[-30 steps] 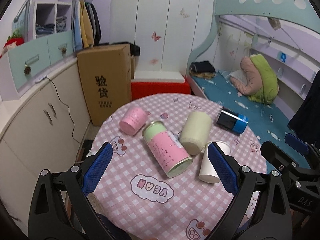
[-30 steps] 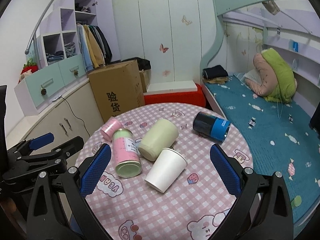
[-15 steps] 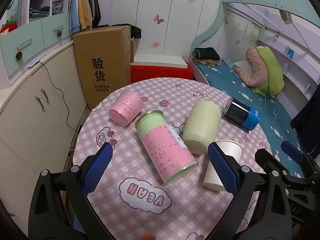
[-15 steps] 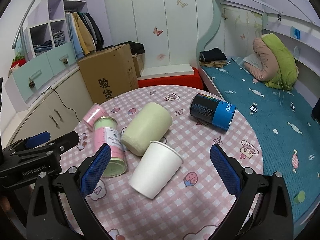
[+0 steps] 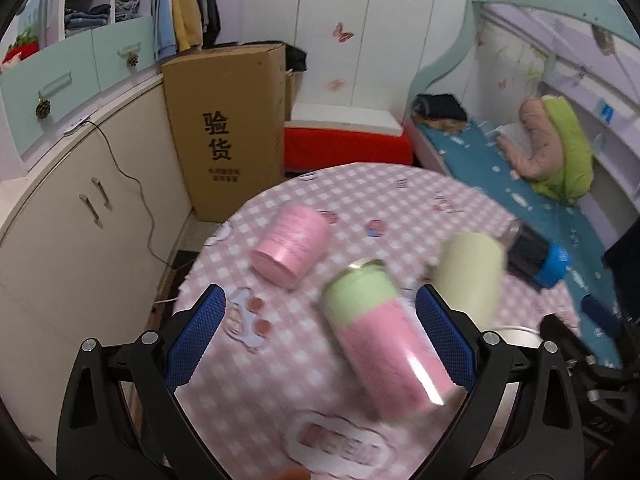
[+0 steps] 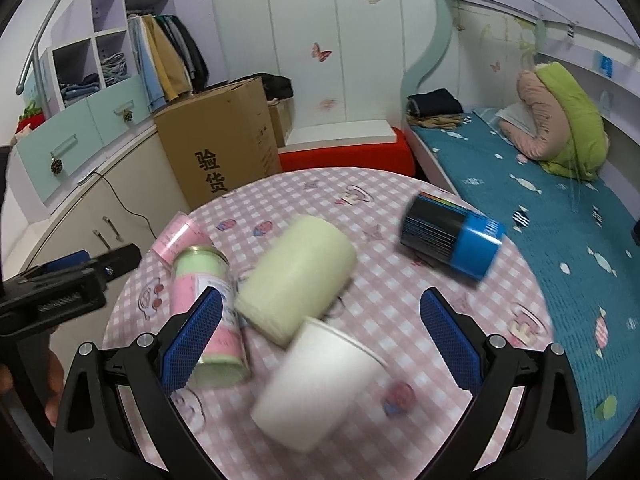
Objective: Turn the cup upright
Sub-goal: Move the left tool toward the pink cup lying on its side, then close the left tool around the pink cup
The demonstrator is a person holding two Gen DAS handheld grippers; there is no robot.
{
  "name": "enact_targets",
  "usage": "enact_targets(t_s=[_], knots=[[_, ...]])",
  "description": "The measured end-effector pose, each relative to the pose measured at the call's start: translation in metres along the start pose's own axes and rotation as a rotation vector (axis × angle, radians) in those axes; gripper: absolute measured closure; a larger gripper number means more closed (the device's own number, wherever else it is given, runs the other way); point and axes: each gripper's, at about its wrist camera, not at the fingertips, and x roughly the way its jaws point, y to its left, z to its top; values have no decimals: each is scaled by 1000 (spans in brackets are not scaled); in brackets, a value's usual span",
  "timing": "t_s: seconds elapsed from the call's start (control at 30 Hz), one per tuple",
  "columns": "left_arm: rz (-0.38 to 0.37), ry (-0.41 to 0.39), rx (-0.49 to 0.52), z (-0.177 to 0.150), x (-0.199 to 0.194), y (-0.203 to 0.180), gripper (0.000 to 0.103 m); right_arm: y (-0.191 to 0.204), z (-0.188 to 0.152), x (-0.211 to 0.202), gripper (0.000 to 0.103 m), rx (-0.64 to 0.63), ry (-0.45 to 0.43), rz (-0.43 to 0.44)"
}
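A white paper cup (image 6: 320, 384) lies on its side on the pink checked round table (image 6: 460, 300), mouth toward the upper right. My right gripper (image 6: 320, 336) is open and hovers just above it, the cup between the blue pads. In the left wrist view only a sliver of the cup's rim (image 5: 516, 330) shows behind the right finger. My left gripper (image 5: 320, 332) is open above a pink-and-green can (image 5: 384, 340) that lies on its side.
A pale green cup (image 6: 296, 276), a small pink cup (image 5: 290, 250) and a black-and-blue can (image 6: 452, 240) also lie on the table. A cardboard box (image 5: 228, 132), cabinets (image 5: 80, 208) and a bed (image 6: 540, 200) surround it.
Both grippers have moved forward and lower toward the table. The white cup now sits between the right gripper's fingers, and the pink-and-green can between the left's. Nothing on the table has moved.
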Motion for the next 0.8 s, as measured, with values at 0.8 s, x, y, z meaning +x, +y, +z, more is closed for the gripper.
enact_targets(t_s=[0.8], knots=[[-77,171,-38,39,133,44,7,26,26,86,7,11,74,37]])
